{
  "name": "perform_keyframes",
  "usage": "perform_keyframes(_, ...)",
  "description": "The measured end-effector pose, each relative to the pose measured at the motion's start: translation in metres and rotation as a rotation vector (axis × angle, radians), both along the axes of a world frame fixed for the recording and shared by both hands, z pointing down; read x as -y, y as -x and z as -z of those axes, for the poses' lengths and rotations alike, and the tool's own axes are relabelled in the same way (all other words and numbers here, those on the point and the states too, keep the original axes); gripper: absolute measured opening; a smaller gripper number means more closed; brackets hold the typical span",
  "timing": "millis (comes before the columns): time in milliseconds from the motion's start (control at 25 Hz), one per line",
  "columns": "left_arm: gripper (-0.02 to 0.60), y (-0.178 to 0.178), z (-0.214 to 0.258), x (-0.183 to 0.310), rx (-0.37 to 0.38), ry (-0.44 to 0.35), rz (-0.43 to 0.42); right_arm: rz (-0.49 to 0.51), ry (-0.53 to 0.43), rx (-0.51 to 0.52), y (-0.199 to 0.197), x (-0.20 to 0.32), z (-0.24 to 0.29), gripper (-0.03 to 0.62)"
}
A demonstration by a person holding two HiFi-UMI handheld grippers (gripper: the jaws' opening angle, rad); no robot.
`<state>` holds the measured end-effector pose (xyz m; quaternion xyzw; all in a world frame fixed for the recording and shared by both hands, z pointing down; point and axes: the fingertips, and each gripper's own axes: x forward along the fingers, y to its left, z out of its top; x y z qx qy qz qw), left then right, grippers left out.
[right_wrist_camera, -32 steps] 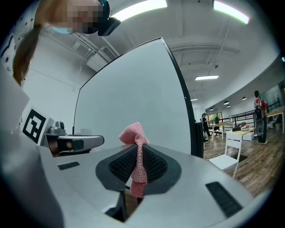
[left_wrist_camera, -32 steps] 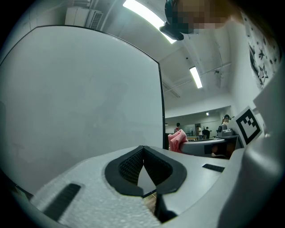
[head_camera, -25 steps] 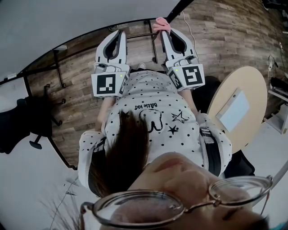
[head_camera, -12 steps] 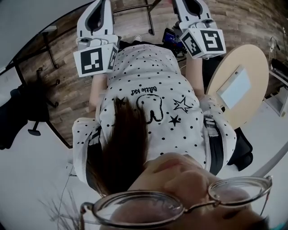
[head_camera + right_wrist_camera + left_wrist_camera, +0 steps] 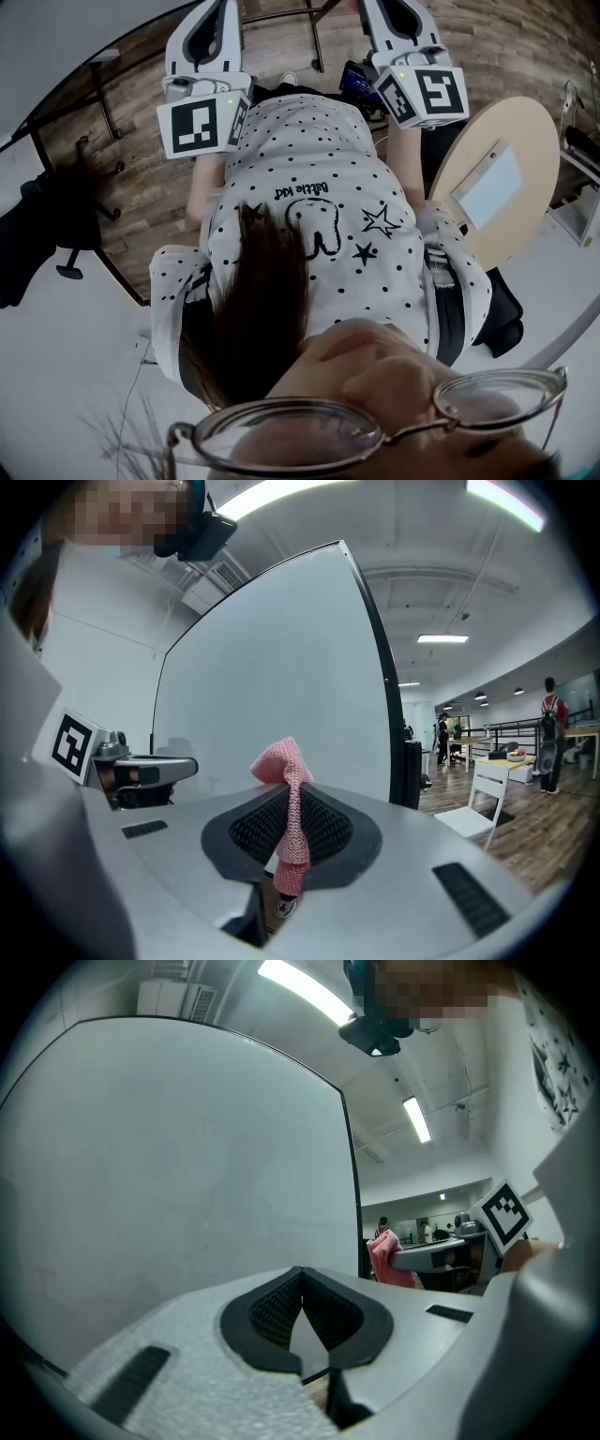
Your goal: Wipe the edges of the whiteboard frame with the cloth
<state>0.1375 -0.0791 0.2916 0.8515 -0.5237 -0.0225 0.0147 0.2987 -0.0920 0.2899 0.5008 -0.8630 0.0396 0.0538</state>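
Cloth [image 5: 284,761], pink knit, is pinched in the right gripper [image 5: 291,825], jaws closed tight on it, with a tuft sticking up past the tips. Left gripper [image 5: 302,1299] has its jaws pressed together with nothing between them. Both are raised facing the whiteboard [image 5: 272,658]. Its black frame [image 5: 373,658] runs vertically just right of the cloth, apparently not touching yet. Risk: only a narrow strip of cloth is gripped, so dragging it along the frame could pull it free, or bare jaw tips could scrape the edge if the tuft folds away.
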Motion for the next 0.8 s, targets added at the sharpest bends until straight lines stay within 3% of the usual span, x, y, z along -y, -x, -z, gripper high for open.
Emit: perform_keyframes(800,0.017,-0.0012,0.0001,0.0003,-0.006,-0.004,-0.002,-0.001,0.0,0.002,-0.0021,-0.0008,-0.0007,0.031)
